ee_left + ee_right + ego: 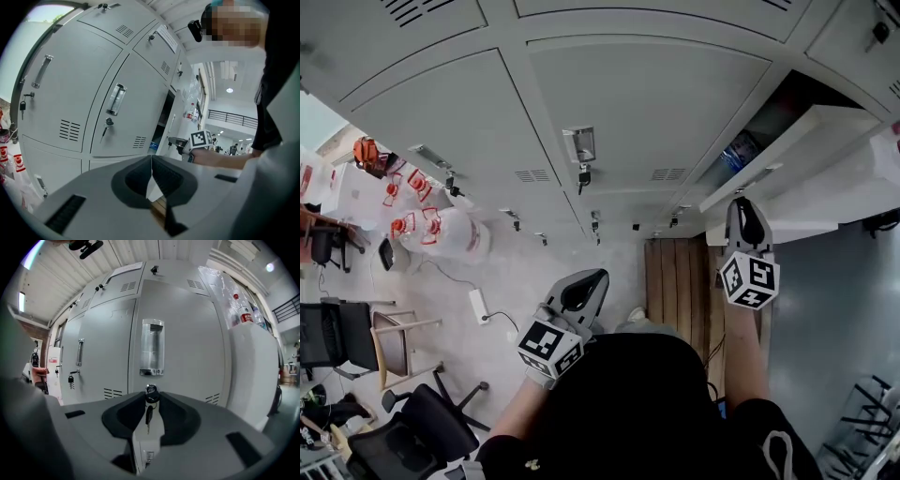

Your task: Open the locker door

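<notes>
In the right gripper view, a grey locker door (pixel 183 357) with a recessed handle (pixel 152 348) fills the middle. A black-headed key (pixel 148 416) sits in the lock below the handle. My right gripper (pixel 150 401) is shut on the key's head. The head view shows this gripper (pixel 742 223) at the free edge of a door (pixel 787 159) that stands swung out from a dark locker opening (pixel 802 94). My left gripper (pixel 581 292) hangs lower and to the left, away from the lockers. Its jaws (pixel 151 161) are shut and hold nothing.
Closed lockers (pixel 647 103) with keys in their locks line the wall to the left. On the floor are white bags with red print (pixel 441 234), a power strip (pixel 478 305), chairs (pixel 403 347) and a wooden board (pixel 675 281). A bagged bottle (pixel 243 312) sits up right.
</notes>
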A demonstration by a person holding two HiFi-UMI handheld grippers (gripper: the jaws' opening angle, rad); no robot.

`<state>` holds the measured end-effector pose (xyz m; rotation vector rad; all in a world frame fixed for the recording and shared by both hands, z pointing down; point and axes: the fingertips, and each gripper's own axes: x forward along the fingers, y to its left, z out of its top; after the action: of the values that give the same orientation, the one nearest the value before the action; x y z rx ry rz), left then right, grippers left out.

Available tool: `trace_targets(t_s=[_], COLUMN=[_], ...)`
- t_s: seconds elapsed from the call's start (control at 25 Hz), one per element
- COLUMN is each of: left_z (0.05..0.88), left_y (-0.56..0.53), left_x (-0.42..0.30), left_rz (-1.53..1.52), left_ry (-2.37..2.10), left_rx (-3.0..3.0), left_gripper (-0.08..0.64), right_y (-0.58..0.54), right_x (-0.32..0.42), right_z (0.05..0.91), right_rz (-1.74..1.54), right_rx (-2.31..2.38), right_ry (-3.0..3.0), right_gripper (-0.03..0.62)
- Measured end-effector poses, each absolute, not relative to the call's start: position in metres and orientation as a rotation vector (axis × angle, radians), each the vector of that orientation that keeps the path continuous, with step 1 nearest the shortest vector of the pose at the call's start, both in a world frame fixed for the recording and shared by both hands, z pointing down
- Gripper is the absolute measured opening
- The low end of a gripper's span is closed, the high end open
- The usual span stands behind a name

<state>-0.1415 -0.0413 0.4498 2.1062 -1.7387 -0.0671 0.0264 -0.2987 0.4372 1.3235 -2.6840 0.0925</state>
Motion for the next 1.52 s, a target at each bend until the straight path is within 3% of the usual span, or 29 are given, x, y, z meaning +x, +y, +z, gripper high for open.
trace_targets(t_s=[1.52], left_z=[0.450], left_y=[-0.092], left_x=[-0.046], left_rz=[0.034], left_ry=[-1.228], left_rx=[2.439], left_gripper=[0.023], right_y=[-0.219], right_x=[0.249], right_z=[0.439], right_rz=[0.271], right_rx=[1.915], right_ry=[-2.363], right_gripper=[0.094])
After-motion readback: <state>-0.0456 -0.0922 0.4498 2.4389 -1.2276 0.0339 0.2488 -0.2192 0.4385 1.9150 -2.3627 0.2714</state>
